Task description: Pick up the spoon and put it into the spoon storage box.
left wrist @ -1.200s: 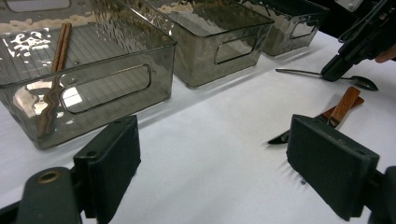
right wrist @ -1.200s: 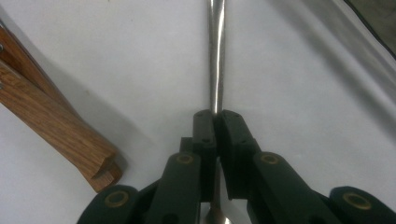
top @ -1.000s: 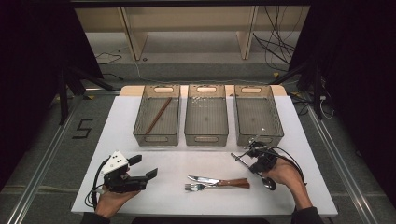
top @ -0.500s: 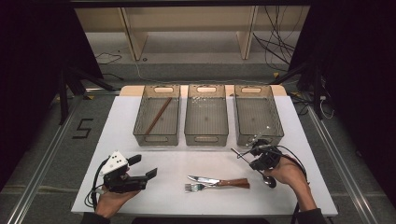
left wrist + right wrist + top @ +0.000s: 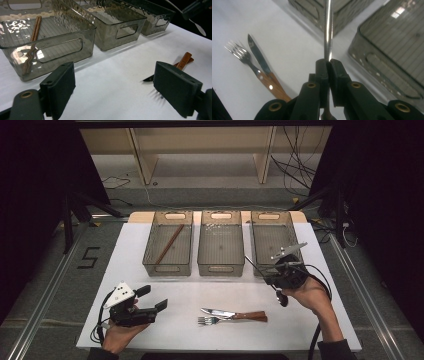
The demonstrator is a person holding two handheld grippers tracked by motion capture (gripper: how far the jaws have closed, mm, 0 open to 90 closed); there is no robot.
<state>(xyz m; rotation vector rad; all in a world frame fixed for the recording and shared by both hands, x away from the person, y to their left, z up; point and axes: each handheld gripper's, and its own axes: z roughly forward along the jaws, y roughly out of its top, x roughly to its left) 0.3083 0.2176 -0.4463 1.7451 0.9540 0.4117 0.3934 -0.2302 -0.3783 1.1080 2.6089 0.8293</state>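
Now right tongs (image 5: 328,65) pinch spoon (image 5: 327,30) near bin's edge (image 5: 362,53).

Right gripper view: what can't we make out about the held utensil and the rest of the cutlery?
- Spoon: its handle tip is cut off by the top edge, its bowl hidden behind the right gripper.
- Fork: mostly hidden behind a jaw of the left gripper.
- Middle bin: pale specks inside, too small to identify.

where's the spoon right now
In the high view the spoon is at the right, clamped in the right tongs above the table, just in front of the right-hand bin and right of the knife.
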